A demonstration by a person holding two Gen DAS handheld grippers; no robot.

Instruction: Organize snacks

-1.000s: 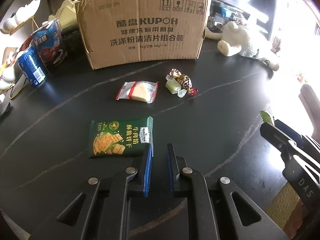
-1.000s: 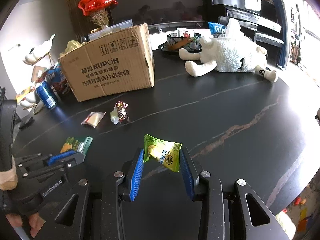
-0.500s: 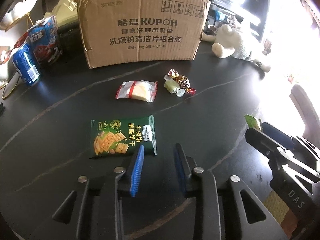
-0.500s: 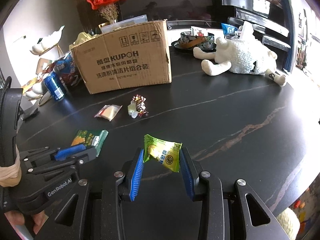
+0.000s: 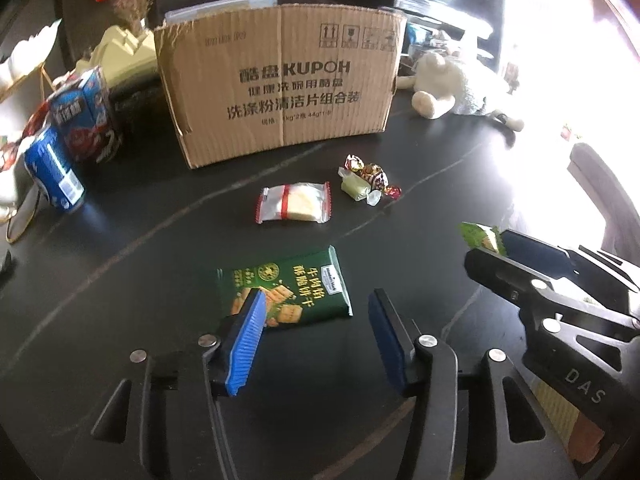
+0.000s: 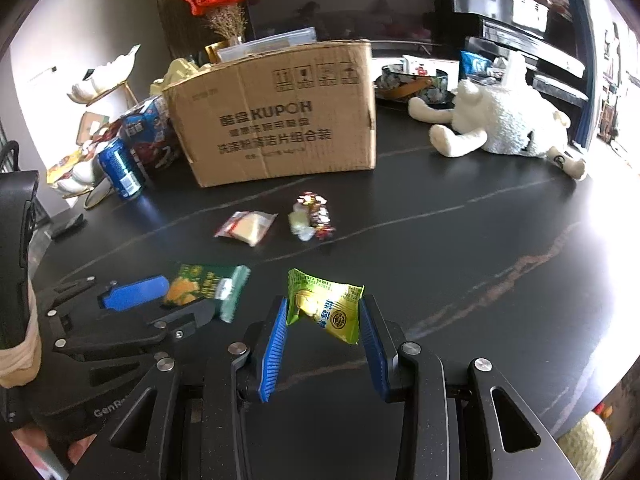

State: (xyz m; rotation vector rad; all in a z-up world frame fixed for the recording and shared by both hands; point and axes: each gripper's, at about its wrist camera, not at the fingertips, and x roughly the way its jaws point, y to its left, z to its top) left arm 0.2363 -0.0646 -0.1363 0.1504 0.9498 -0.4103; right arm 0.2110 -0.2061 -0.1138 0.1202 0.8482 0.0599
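Observation:
A dark green cracker packet (image 5: 286,288) lies flat on the black table, also seen in the right wrist view (image 6: 200,286). My left gripper (image 5: 316,300) is open just above it, its jaws straddling the packet's near edge. My right gripper (image 6: 324,308) is shut on a yellow-green snack packet (image 6: 326,306) and holds it above the table; that packet shows in the left wrist view (image 5: 480,236). A clear packet with a pale cake (image 5: 294,202) and a small pile of wrapped candies (image 5: 366,180) lie farther back. An open cardboard box (image 5: 280,80) stands behind them.
A blue can (image 5: 54,168) and a blue carton (image 5: 84,116) stand left of the box. A white plush toy (image 6: 500,120) lies at the back right, with a bowl (image 6: 416,80) behind it. The table edge curves along the right side.
My left gripper has opened wide and moved forward over the green cracker packet. My right gripper has kept its grip on the yellow-green packet and moved closer to the box.

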